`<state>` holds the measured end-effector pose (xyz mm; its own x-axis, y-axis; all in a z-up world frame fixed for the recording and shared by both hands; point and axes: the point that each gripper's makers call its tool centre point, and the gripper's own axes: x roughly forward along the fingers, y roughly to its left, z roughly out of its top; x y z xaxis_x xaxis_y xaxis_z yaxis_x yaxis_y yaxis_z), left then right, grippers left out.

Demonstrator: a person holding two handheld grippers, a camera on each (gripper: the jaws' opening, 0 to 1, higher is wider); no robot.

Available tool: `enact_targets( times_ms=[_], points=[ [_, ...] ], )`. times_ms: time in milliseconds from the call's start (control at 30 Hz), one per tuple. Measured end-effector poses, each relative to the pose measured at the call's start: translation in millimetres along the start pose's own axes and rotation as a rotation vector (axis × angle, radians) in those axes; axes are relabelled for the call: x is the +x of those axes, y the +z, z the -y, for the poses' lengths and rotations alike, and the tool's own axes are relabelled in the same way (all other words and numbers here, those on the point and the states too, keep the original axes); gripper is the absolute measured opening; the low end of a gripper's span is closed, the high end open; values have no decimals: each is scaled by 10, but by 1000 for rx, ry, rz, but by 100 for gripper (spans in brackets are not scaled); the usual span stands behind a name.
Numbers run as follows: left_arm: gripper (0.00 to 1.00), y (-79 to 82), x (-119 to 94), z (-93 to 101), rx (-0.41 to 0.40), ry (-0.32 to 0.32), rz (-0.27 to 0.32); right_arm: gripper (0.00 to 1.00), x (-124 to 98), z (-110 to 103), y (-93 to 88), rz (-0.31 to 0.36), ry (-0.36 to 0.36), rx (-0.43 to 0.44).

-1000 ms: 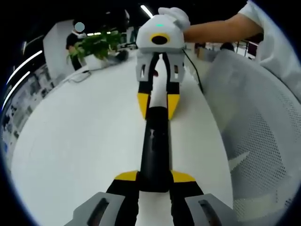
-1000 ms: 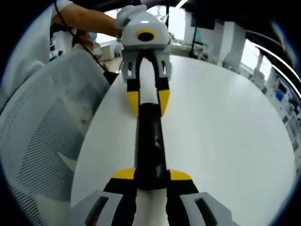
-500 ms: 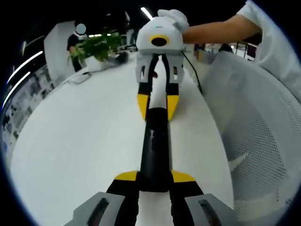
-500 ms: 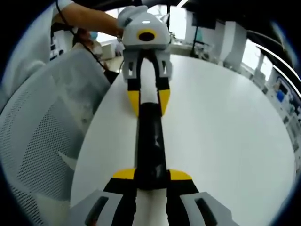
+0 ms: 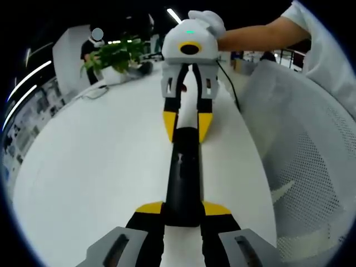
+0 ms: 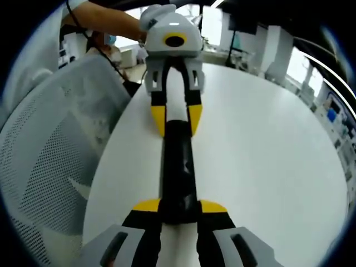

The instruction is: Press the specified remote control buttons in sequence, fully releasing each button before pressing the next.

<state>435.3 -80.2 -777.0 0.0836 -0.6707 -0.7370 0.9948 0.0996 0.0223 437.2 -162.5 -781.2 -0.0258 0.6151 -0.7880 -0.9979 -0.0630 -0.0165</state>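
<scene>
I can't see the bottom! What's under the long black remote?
The white table lies under the remote. Each gripper clamps one end, left gripper and right gripper. Its underside is hidden.

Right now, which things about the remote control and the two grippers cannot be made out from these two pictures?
- Remote control buttons, left gripper view: too small and dark to tell apart.
- Near end of the remote, both views: covered by that view's own gripper.
- Far end, left gripper view: covered by the right gripper.
- Which button is pressed, if any: cannot tell.
- White chair: cut off by the picture edge.
</scene>
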Motion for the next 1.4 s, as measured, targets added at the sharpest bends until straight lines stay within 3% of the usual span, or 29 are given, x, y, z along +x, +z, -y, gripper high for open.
enact_targets(
  times_ms=[667,833,1033,1233,1400],
  points=[
    [23,6,0,0,-1,-5,0,22,8,-1,18,7,23,-33],
    [23,5,-1,-1,-2,-4,0,30,15,-7,31,6,18,-30],
    [23,3,0,-5,-2,-2,1,26,-114,36,131,34,-28,-61],
    [23,2,0,-5,0,-3,0,12,-246,25,205,47,-57,-106],
    [23,0,0,-7,2,-6,0,8,-306,32,187,31,-63,-117]
  ],
)
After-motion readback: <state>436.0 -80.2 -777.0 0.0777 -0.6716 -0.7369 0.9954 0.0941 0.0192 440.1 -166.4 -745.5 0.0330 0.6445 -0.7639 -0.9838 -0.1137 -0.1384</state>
